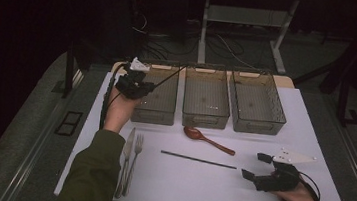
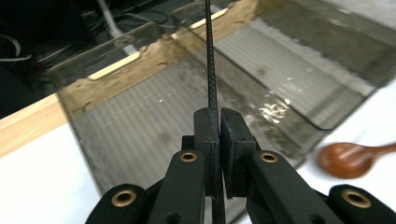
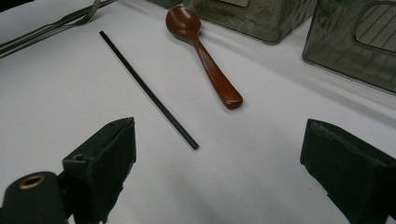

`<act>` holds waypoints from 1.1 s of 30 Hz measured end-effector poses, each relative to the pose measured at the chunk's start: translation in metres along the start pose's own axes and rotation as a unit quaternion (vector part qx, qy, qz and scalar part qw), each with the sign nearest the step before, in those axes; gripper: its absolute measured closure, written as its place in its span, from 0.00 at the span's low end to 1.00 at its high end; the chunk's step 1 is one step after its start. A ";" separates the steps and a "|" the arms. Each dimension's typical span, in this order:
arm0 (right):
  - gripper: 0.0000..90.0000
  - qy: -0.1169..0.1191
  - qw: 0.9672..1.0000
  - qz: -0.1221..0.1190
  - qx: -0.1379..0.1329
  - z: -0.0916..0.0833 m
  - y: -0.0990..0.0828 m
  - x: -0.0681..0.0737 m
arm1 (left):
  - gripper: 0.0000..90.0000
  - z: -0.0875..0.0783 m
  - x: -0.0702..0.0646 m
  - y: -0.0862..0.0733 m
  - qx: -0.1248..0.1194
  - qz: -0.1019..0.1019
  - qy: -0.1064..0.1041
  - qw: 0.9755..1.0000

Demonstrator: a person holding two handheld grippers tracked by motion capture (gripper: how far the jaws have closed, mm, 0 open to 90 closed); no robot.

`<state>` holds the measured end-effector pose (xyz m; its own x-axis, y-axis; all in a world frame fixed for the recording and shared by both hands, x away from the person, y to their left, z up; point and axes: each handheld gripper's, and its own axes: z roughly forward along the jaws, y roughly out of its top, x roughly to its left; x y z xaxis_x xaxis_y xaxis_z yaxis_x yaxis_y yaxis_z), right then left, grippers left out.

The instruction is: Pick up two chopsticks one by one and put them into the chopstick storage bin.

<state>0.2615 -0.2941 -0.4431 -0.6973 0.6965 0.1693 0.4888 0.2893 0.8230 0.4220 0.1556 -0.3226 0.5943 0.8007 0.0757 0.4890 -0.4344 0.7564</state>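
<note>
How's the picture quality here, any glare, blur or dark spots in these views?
High view: dim, room behind black, white table lit. Left gripper view: glare flecks on the bin floor, spoon blurred, as are the near parts of the left hand-held gripper. Right gripper view: stick sharp, soft shadows under the bins.

The left gripper [image 2: 218,135] is black with brass-coloured rivets and clamps a thin black chopstick [image 2: 211,70]. A second black chopstick [image 1: 198,159] lies on the white tabletop [image 1: 198,183]. The spoon [image 1: 207,139] is reddish-brown. The three bins [image 1: 206,103] are smoky grey with ribbed floors. The sleeve [image 1: 91,172] is olive green.
</note>
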 end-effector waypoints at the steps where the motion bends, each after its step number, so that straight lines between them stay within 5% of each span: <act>1: 0.12 0.000 1.000 0.000 0.000 0.000 0.000 0.000 | 0.95 0.002 0.002 0.000 0.003 -0.003 0.001 1.000; 10: 0.12 0.001 1.000 0.003 -0.002 0.000 0.000 0.000 | 0.95 0.020 0.022 -0.003 0.052 -0.023 0.034 0.998; 18: 0.12 0.003 1.000 0.005 -0.003 -0.001 0.000 -0.001 | 0.95 0.037 0.029 -0.007 0.085 -0.034 0.035 0.995; 33: 0.12 0.004 1.000 0.006 -0.003 -0.002 0.000 -0.001 | 0.95 0.059 0.023 -0.011 0.134 -0.014 0.023 0.991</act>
<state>0.2611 -0.2958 -0.4419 -0.6958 0.6946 0.1825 0.4931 0.2773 0.8246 0.4681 0.1539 -0.3674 0.5515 0.8292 0.0911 0.6605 -0.5007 0.5595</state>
